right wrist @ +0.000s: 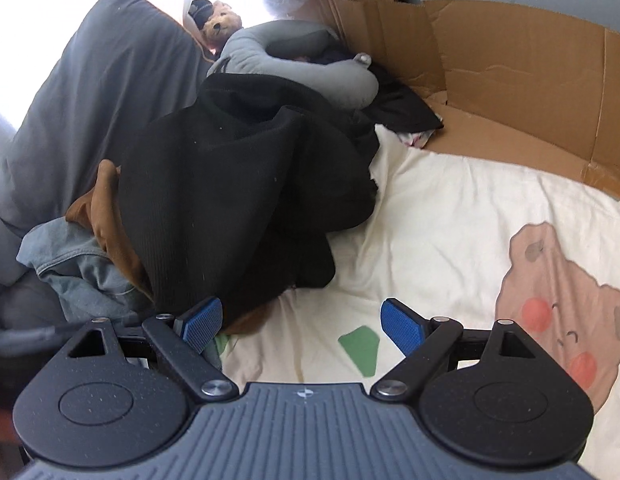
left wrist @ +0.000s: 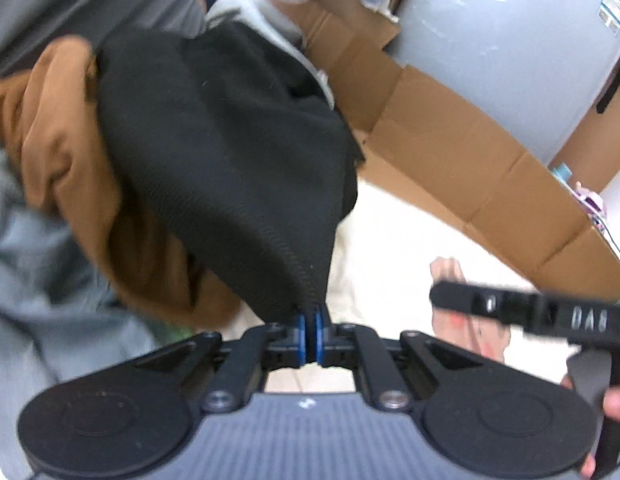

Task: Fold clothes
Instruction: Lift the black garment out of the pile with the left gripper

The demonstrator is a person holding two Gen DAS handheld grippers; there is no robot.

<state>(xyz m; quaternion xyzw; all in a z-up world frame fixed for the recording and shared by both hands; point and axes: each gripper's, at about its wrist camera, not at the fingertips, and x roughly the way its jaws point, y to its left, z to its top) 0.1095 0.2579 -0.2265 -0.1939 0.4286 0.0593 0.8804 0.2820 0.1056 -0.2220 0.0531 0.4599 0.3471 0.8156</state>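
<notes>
The left gripper (left wrist: 310,322) has its blue-padded fingers (left wrist: 300,334) clenched on a ribbed hem corner of a black garment (left wrist: 214,152). From that pinched corner the cloth fans out and away toward the upper left of the left wrist view, so its long axis runs from the fingers back into the heap of clothes. The garment is drawn into a taut cone near the grip and broadens where it lies over a brown garment (left wrist: 58,140) and a pale denim piece (left wrist: 26,248).

In the right wrist view the black garment (right wrist: 238,200) sits as a rumpled mound on the cream bedsheet (right wrist: 429,216), with the brown garment (right wrist: 106,208) and denim (right wrist: 74,264) poking out at its left edge. The right gripper (right wrist: 302,320) has its fingers (right wrist: 401,324) spread wide and released, holding nothing, poised above the sheet just beside the near edge of the mound. A cartoon print (right wrist: 561,292) and a green patch (right wrist: 361,344) mark the sheet.

An opened cardboard box (right wrist: 509,80) lies flattened along the far side of the bed; dark cloth spills over its near flap, and what else lies on it cannot be made out. A grey neck pillow (right wrist: 310,68), a teddy bear (right wrist: 220,22) and a dark grey pillow (right wrist: 94,92) lie behind the heap.
</notes>
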